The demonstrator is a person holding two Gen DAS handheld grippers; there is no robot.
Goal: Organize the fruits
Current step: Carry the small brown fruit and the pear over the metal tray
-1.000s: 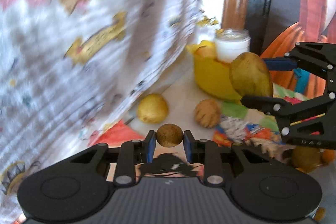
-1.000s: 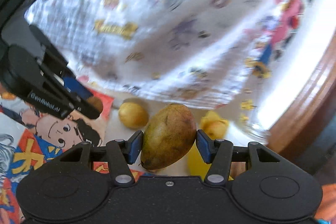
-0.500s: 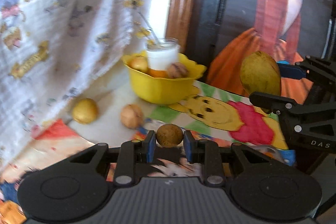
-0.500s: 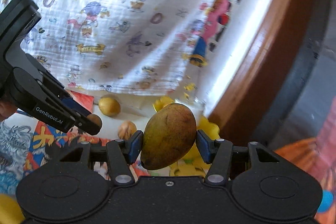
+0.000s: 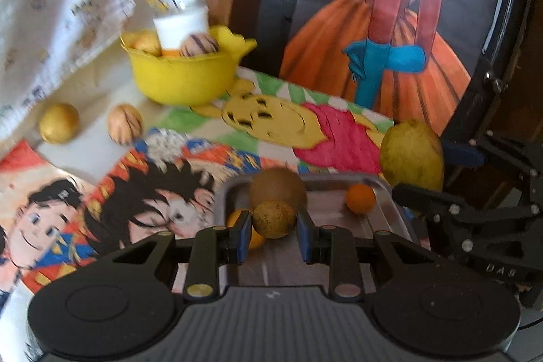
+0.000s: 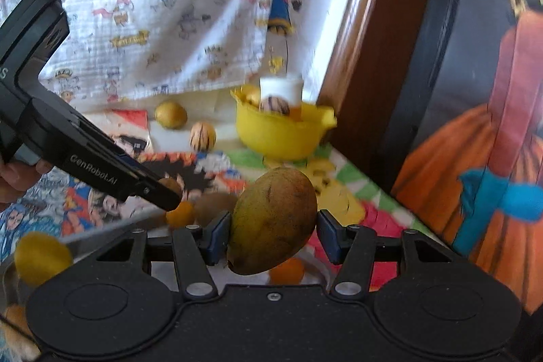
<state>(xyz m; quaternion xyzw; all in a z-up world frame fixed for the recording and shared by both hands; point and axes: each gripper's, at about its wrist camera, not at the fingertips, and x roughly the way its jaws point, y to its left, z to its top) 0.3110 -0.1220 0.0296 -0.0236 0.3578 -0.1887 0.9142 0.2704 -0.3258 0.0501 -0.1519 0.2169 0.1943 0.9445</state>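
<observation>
My left gripper (image 5: 274, 229) is shut on a small round brown fruit (image 5: 274, 218) and holds it above the near end of a metal tray (image 5: 387, 202). The tray holds a brown round fruit (image 5: 278, 185) and a small orange fruit (image 5: 360, 198). My right gripper (image 6: 273, 231) is shut on a green-brown mango (image 6: 275, 219), which also shows at the right of the left wrist view (image 5: 411, 155), above the tray's right side. The left gripper shows in the right wrist view (image 6: 163, 190).
A yellow bowl (image 5: 183, 80) with fruits and a white jar (image 5: 181, 27) stands at the back. A yellow fruit (image 5: 58, 122) and a striped walnut-like fruit (image 5: 124, 124) lie on the cartoon-print table cover. A printed curtain (image 6: 152, 5) hangs behind; a dark painted panel (image 5: 390, 22) stands to the right.
Both grippers have swung right and down with their fruits held. The metal tray has come into view under them, and the yellow bowl now sits farther back left.
</observation>
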